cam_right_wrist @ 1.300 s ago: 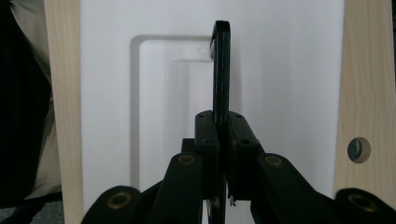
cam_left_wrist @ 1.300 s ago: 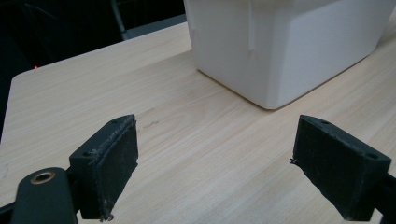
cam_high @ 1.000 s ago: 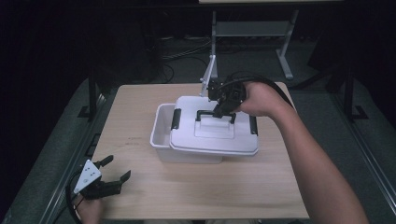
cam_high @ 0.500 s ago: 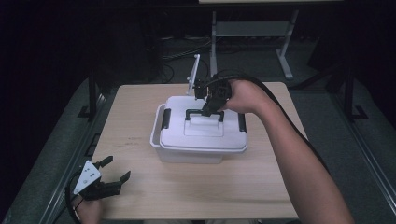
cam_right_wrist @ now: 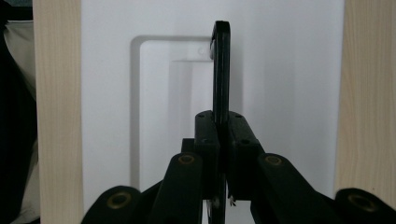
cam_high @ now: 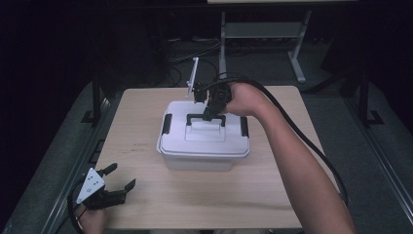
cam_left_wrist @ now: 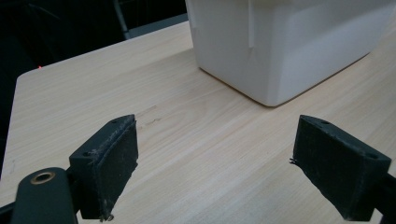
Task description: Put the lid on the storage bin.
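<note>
Right gripper has its fingers clamped on the black handle of the lid, which sits on the white box mid-tabletop. The risk: a thin pinch could twist loose, or the lid settle crooked on the rim. Left gripper, fingers apart, hovers at the near-left corner, steadying nothing.

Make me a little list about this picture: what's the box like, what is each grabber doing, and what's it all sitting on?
box: white bin with its lid on
handle: black handle, standing upright
right gripper: shut on the black handle from above
left gripper: open, holding nothing, near the table's front left corner
surface: light wooden table
</note>
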{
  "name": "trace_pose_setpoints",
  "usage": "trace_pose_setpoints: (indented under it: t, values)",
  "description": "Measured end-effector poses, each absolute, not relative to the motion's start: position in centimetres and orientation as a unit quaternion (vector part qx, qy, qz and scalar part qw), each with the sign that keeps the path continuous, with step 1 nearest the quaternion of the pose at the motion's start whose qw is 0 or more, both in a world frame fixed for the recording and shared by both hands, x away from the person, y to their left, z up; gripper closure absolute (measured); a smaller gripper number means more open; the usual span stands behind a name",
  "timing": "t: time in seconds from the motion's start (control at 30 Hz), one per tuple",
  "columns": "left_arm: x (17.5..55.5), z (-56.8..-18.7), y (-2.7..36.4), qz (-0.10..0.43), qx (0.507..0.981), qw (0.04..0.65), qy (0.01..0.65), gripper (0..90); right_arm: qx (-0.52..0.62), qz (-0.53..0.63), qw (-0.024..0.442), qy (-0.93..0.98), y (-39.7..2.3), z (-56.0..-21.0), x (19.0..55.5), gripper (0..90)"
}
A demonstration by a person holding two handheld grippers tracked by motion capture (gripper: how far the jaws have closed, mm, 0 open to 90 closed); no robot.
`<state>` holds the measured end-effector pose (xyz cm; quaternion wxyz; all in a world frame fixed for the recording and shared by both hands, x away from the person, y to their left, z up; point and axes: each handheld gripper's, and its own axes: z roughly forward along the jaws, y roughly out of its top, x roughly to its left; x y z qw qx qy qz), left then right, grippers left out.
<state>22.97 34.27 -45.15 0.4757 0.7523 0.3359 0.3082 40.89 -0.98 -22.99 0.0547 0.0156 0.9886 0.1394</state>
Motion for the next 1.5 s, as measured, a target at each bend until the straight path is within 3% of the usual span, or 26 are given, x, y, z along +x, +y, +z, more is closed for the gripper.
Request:
trace_pose_setpoints:
  t: [1.5]
  values:
    - [22.8, -45.1, 34.4, 0.311, 0.752, 0.474, 0.335, 13.5, 0.017, 0.132, 0.033, 0.991, 2.0, -25.5, 44.2, 84.3]
